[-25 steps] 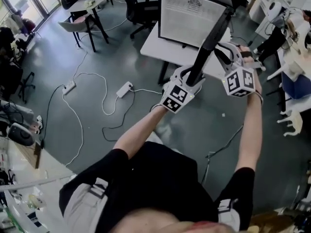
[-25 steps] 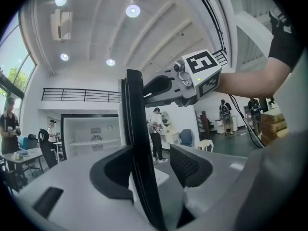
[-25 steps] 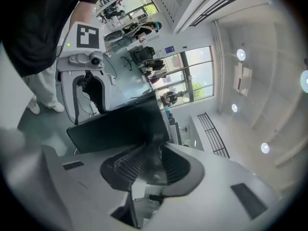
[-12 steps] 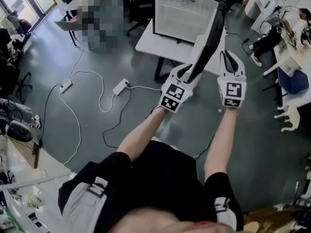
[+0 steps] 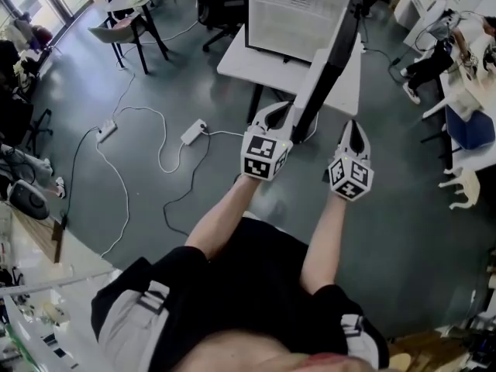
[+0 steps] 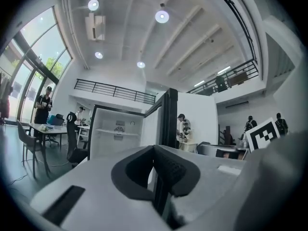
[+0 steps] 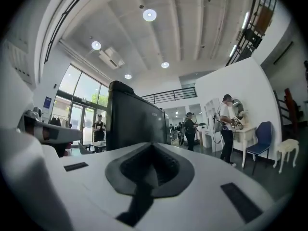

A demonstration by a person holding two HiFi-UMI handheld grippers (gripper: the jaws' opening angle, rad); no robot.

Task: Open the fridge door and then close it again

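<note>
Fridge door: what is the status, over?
Left hand-held gripper shut, beside black fridge door. Right hand-held gripper shut, empty. Door open. No obstacle seen in its swing.

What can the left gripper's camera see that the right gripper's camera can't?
Only the left gripper view shows the fridge standing open, with its white inside and a shelf. Only the right gripper view shows the black outside of the fridge door, a blue chair and a white stool. Both show the fridge door, round ceiling lamps and people far off. Each also shows its own jaws together: the left gripper and the right gripper.
</note>
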